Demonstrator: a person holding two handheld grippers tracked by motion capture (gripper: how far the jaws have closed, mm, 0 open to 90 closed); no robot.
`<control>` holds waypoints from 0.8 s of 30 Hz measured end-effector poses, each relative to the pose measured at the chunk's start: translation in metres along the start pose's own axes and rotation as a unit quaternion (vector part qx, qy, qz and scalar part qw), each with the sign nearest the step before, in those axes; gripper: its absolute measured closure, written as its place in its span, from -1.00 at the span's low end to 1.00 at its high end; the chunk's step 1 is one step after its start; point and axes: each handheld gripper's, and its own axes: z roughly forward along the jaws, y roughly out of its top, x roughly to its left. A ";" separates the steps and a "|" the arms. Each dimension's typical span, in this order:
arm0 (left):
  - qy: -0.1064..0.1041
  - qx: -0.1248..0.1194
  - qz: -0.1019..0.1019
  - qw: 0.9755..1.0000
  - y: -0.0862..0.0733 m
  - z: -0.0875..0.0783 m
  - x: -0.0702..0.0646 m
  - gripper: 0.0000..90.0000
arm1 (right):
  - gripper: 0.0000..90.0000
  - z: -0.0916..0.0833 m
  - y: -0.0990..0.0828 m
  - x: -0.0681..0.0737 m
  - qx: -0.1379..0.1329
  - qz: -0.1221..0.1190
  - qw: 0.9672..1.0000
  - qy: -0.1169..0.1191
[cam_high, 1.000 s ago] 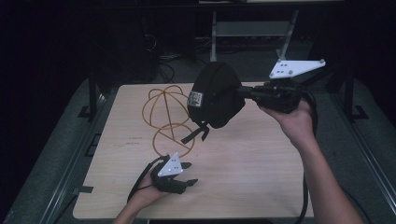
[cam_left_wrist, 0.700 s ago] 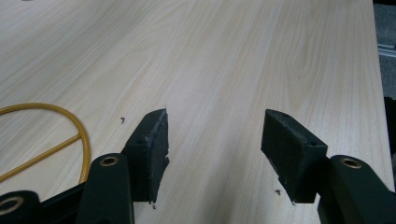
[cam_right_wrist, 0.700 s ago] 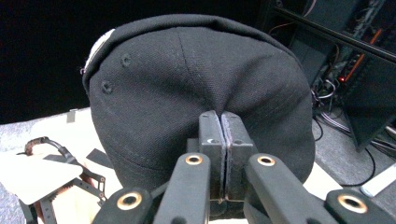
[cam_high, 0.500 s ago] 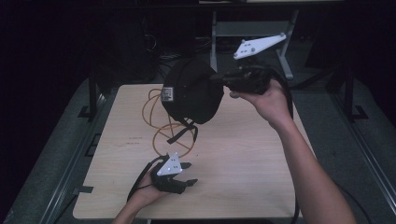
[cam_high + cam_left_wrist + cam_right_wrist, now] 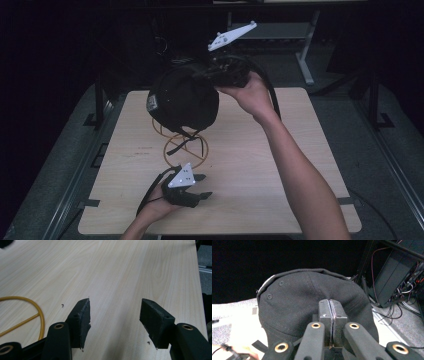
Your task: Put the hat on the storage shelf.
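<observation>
Above the wire stand (image 5: 182, 142), at the far middle of the table (image 5: 300, 165), a black cap (image 5: 182, 100) is held clear of the wood by the right gripper (image 5: 212, 75). Its jaws are pressed together on the fabric at the cap's edge, as seen in the right gripper view (image 5: 333, 315), where the pads meet with hardly a gap. The step in hand is judged to be the setting of the cap onto the stand. For this to be done well, the crown should be kept centred over the stand's top loop, the opening turned downward, and the cap lowered slowly so that the loose back strap (image 5: 182, 142) is not caught on the wire. The grip should be released only once the weight is borne by the frame. On the near side of the stand, the left gripper (image 5: 197, 186) is rested low over the table with its jaws apart and nothing between them (image 5: 115, 317); it could be used to steady the stand's base ring.

The cap is of woven cloth, soft and domed, with stitched eyelets and a pale label at one side. The stand is made of thin yellow-brown wire bent into crossing hoops, light and likely easily shifted. The table is of pale, smooth wood grain.
</observation>
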 end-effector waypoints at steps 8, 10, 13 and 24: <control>0.002 -0.004 0.003 1.000 0.001 -0.001 0.001 -0.09 | 0.98 0.035 0.003 0.002 0.013 0.006 1.000 0.002; 0.002 -0.004 0.002 1.000 0.001 -0.001 0.001 -0.09 | 0.98 0.040 0.002 0.000 0.014 0.014 1.000 0.004; 0.000 -0.008 0.002 1.000 0.002 0.000 0.001 -0.09 | 0.98 0.049 0.001 -0.003 0.009 0.024 1.000 0.002; -0.006 -0.002 0.006 1.000 0.002 0.003 0.000 -0.10 | 0.23 0.077 -0.003 0.000 0.001 0.063 0.998 -0.014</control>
